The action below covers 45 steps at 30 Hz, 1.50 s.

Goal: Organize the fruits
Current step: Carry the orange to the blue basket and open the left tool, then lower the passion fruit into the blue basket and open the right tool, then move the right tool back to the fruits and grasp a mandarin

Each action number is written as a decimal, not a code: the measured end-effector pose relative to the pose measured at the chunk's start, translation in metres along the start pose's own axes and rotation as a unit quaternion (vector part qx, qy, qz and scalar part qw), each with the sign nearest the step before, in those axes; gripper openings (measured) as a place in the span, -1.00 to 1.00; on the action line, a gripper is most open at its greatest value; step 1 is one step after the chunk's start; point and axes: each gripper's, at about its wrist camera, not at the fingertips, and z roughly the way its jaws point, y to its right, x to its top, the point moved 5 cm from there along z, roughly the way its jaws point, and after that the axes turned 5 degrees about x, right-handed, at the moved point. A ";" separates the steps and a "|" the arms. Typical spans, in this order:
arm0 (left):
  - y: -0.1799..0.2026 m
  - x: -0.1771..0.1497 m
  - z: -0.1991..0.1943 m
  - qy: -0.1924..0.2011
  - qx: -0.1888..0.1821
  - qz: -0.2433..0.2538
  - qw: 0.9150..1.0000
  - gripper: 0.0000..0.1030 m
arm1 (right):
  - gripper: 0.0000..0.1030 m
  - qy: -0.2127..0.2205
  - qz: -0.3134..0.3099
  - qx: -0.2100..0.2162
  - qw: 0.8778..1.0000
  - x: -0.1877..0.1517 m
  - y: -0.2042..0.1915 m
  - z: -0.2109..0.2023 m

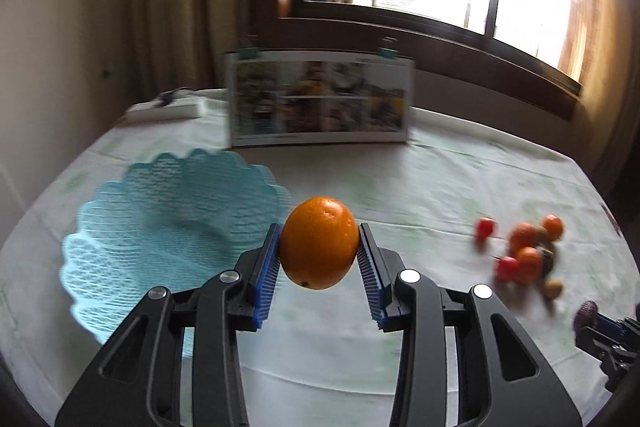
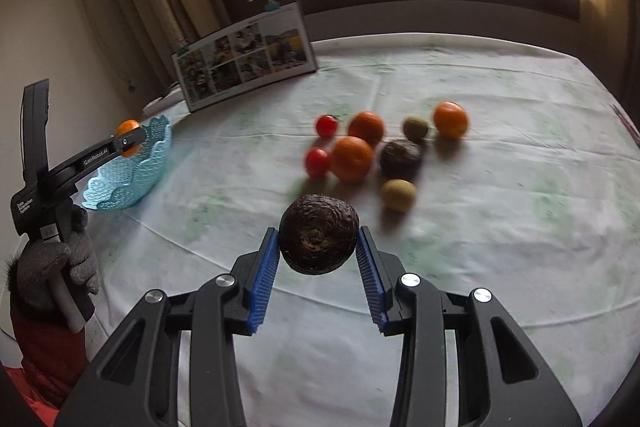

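My left gripper (image 1: 319, 247) is shut on an orange (image 1: 319, 242), held above the tablecloth just right of the light-blue lattice basket (image 1: 168, 223). In the right wrist view the same gripper (image 2: 129, 139) holds the orange (image 2: 127, 128) beside the basket (image 2: 132, 167). My right gripper (image 2: 318, 247) is shut on a dark wrinkled avocado (image 2: 319, 239), lifted above the cloth. Beyond it lies a loose group of fruit: oranges (image 2: 352, 158), two red tomatoes (image 2: 318, 162), another dark avocado (image 2: 401, 157) and two kiwis (image 2: 398, 194). The right gripper (image 1: 592, 323) shows at the left wrist view's right edge.
A photo board (image 1: 320, 101) stands upright at the table's far side, with a white power strip (image 1: 164, 111) to its left. A curtain and a window lie behind. A gloved hand (image 2: 60, 263) holds the left gripper's handle. The white-green tablecloth (image 2: 500, 227) covers the table.
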 end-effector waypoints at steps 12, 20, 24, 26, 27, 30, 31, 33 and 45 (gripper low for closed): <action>-0.089 -0.001 0.016 -0.009 0.094 -0.046 0.994 0.10 | -0.22 -0.018 -0.042 0.046 0.998 0.029 -0.058 0.045; -0.117 0.001 -0.005 0.027 0.130 -0.058 0.989 0.91 | -0.22 -0.017 -0.094 0.092 0.991 0.058 -0.120 0.078; -0.132 -0.002 -0.013 0.033 0.155 -0.059 0.986 0.91 | -0.22 -0.022 -0.109 0.130 0.985 0.069 -0.158 0.098; -0.140 -0.004 -0.017 0.035 0.161 -0.062 0.984 0.91 | -0.22 -0.024 -0.121 0.145 0.982 0.072 -0.178 0.108; -0.144 -0.006 -0.019 0.036 0.164 -0.063 0.984 0.92 | -0.22 -0.025 -0.129 0.153 0.979 0.073 -0.190 0.115; -0.150 -0.009 -0.024 0.039 0.170 -0.064 0.983 0.92 | -0.22 -0.034 -0.139 0.166 0.976 0.075 -0.212 0.132; -0.152 -0.010 -0.025 0.040 0.172 -0.065 0.982 0.92 | -0.21 -0.036 -0.140 0.168 0.975 0.076 -0.217 0.136; -0.156 -0.011 -0.027 0.041 0.174 -0.068 0.981 0.92 | -0.18 -0.037 -0.142 0.173 0.974 0.076 -0.225 0.145; -0.140 -0.009 -0.030 0.050 0.146 -0.076 0.985 0.92 | 0.21 0.010 -0.099 0.087 0.991 0.076 -0.166 0.115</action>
